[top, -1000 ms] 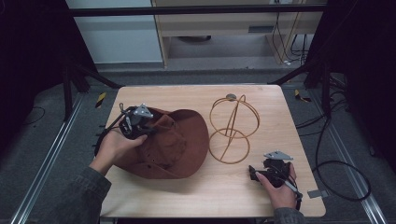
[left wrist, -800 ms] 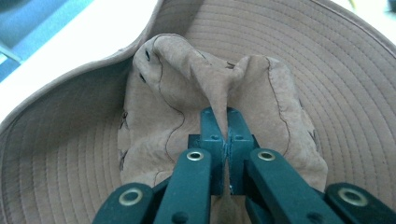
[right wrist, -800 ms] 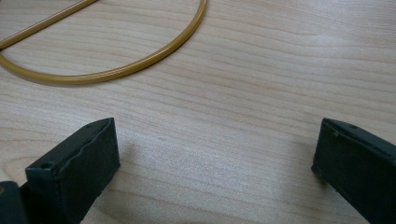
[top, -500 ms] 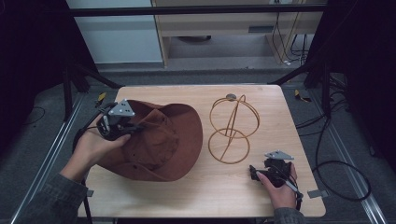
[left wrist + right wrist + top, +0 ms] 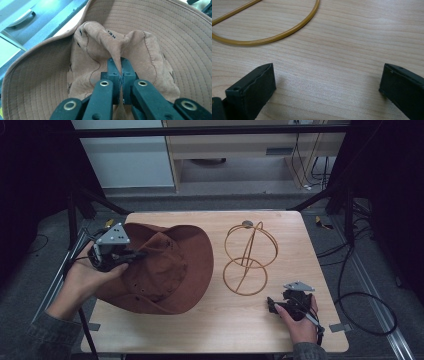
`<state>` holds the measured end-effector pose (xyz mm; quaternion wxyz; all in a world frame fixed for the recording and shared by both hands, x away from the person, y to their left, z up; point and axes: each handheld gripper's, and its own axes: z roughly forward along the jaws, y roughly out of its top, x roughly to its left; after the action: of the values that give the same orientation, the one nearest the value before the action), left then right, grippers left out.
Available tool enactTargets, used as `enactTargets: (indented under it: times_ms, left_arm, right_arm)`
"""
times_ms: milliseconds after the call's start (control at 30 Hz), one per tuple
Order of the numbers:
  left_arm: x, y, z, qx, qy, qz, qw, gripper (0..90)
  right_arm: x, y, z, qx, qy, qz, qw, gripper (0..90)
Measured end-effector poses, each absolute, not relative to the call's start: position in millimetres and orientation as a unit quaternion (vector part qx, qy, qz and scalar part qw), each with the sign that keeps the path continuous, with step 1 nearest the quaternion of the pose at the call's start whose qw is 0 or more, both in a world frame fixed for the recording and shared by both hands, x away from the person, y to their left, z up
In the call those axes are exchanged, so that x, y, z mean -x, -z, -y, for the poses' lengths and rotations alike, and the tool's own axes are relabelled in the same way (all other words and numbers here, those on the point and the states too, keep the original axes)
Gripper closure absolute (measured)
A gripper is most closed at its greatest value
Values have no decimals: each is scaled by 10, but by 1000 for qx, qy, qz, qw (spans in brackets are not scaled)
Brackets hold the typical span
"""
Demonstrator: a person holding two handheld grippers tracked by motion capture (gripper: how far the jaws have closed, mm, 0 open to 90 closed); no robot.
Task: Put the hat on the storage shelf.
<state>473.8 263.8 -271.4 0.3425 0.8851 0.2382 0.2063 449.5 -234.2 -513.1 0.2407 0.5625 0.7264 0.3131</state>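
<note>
The floppy brown cloth wide-brimmed hat (image 5: 160,270) has come up and slid toward the left edge of the pale wooden table (image 5: 300,225) over the last second: its crown, which lay slumped near the table's middle, is now drawn up into a peak, and the brim on my side hangs off the surface while the far brim still rests on the wood. My left gripper (image 5: 121,65) did that; its jaws are pressed tight together on a fold of the crown fabric, and the pinch has held through the lift. I take it the hat is now free enough to be carried across to the golden wire hat stand with its two rings (image 5: 248,257), which stands upright just right of the hat, apart from it and untouched. My right gripper (image 5: 280,306) has kept still near the table's front right corner, jaws spread wide with nothing between them, the stand's base ring (image 5: 267,37) just ahead of it. On the crown, in the left gripper view, there is a short dark printed mark beside the fold; I cannot read its letters
</note>
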Motion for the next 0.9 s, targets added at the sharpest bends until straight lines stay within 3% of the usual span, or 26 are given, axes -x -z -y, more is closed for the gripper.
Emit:
enactTargets:
  times_ms: [900]
  left_arm:
    - [-4568,2381,-2627,-880,-223,-211,362,885]
  right_arm:
    - [-4495,5131,2342,-562,-313,-726,241,4]
